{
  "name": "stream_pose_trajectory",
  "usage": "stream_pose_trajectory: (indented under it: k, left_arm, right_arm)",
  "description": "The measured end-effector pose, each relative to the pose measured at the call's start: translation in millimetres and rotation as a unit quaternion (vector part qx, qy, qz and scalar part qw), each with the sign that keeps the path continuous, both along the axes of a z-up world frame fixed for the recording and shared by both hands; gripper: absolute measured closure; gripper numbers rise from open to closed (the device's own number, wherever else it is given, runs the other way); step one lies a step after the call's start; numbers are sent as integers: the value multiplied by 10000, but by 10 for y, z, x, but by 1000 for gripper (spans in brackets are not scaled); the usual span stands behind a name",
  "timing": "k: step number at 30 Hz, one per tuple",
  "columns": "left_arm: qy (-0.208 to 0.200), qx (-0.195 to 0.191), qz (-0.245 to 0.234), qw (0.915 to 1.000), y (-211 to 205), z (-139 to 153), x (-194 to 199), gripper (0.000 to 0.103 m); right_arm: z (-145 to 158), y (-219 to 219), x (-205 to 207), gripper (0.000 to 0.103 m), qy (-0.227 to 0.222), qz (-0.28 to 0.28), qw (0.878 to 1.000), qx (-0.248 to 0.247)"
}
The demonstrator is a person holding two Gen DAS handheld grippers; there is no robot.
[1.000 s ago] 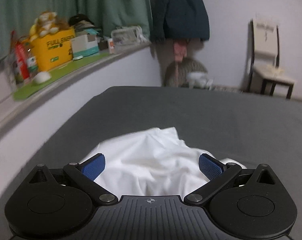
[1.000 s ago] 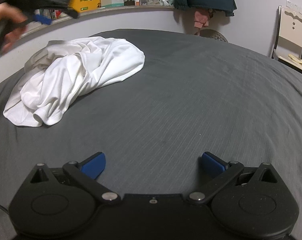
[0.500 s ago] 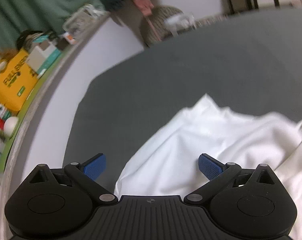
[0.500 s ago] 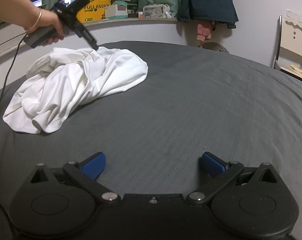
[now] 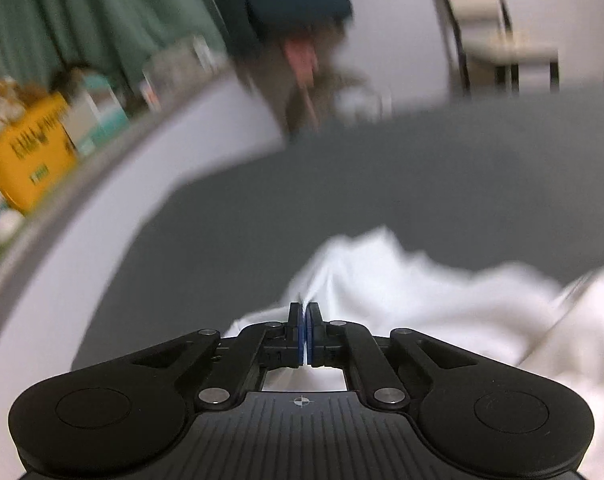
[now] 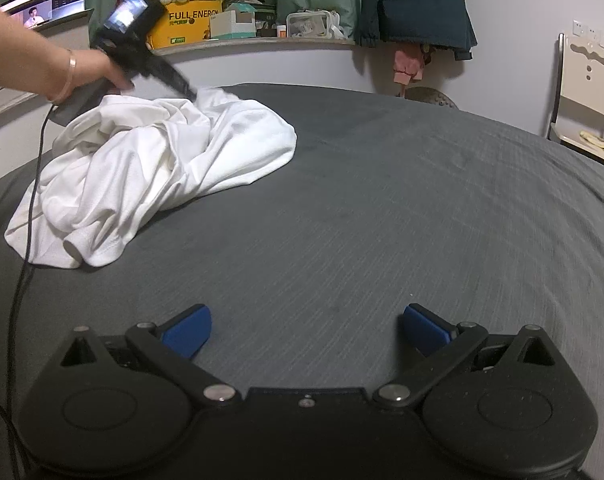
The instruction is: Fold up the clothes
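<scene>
Mostly crumpled white shirt (image 6: 158, 168), soft folds.

white shirt (image 6: 154, 160): soft matt cloth | bed cover (image 6: 381, 216): grey woven fabric

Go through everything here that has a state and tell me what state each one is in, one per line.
left gripper: shut on the white garment's far edge
right gripper: open, holding nothing, over bare sheet
white garment: crumpled in a heap, unfolded
grey bed sheet: spread flat
laptop: open, screen lit
dark jacket: hanging on the wall
chair: unoccupied
</scene>
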State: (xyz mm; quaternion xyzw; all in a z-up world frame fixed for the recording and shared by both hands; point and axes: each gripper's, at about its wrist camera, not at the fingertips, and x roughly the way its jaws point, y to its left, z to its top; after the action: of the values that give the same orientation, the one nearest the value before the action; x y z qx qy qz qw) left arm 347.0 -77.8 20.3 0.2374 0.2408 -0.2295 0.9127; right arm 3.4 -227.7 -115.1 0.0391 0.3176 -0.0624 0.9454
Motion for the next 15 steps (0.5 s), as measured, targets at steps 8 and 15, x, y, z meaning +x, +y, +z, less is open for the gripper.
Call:
stream_pose_trajectory:
  k: [8,15]
  left_arm:
    - [-1556,-475,-799,9834,46,582,-1779,101]
    - [-1714,-630,-689,9808,-43,434,-3391,101]
  right_arm:
    - [135,-84,4,0,28,50,9997,227]
    - [703,-538,-285,0,-1105,-390,9883,972]
